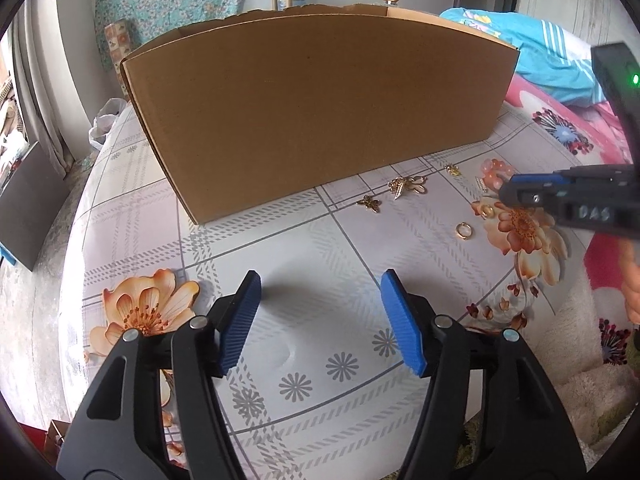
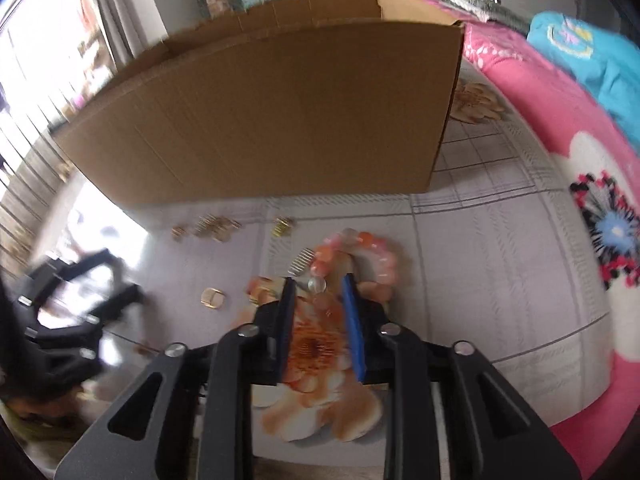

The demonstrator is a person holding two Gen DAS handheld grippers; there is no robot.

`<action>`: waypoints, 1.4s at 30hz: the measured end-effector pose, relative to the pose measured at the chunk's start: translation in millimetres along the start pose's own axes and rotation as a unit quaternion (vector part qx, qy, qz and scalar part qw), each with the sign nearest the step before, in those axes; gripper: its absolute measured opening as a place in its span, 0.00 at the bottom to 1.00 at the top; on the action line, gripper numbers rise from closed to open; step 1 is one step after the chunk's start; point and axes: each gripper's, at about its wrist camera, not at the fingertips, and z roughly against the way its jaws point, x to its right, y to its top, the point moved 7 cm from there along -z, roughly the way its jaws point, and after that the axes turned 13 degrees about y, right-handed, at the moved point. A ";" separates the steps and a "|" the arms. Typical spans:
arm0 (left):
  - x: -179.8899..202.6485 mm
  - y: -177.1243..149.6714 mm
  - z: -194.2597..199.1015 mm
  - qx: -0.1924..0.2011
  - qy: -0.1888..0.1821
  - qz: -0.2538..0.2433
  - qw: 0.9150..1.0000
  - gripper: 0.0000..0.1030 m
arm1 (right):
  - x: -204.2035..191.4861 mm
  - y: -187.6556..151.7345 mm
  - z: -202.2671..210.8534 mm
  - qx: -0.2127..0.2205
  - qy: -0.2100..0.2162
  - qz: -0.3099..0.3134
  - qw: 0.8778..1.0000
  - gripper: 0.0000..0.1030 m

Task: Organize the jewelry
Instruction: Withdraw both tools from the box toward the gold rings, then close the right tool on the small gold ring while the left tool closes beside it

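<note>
My left gripper (image 1: 320, 320) hangs over the near part of the table (image 1: 280, 248), jaws wide apart with only bare floral cloth between the blue pads (image 1: 240, 320); nothing is gripped. A cardboard box (image 1: 320, 108) stands along the far edge of the table, open at the top; I cannot see inside it. The jewelry lies on the cloth just in front of the box, toward its right end: a cluster of gold charms (image 1: 406, 188), a small gold butterfly (image 1: 370, 203) beside them, a gold ring (image 1: 464, 231) nearer the right edge. My right gripper (image 2: 318, 292) points down at a pink and orange bead bracelet (image 2: 372, 252); its jaws stand narrow, with a bead or two of the bracelet's near end between the tips; the view is blurred, so I cannot tell whether the pads press on them. A pink blanket (image 2: 540, 120) lies off the table's right edge.
</note>
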 end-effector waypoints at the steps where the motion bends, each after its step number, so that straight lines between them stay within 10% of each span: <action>1: 0.0 0.2 0.2 0.000 0.001 0.000 1.000 0.58 | 0.9 0.1 0.2 0.000 -0.001 0.000 1.000 0.16; 10: 1.5 2.2 0.2 -0.004 0.005 0.004 1.000 0.59 | 43.2 9.5 16.3 0.043 -0.001 -0.069 0.997 0.12; 23: 24.4 10.9 23.2 0.032 -0.046 -0.013 0.998 0.59 | -18.0 -12.1 35.1 0.071 0.087 -0.011 0.994 0.23; 33: 80.1 21.2 12.3 0.019 -0.115 -0.084 0.990 0.19 | -20.5 -19.1 17.4 0.064 0.116 -0.001 0.991 0.23; 42: 95.3 29.0 4.8 0.012 -0.094 -0.127 0.987 0.10 | -7.0 -24.2 9.6 0.065 0.131 -0.011 0.989 0.22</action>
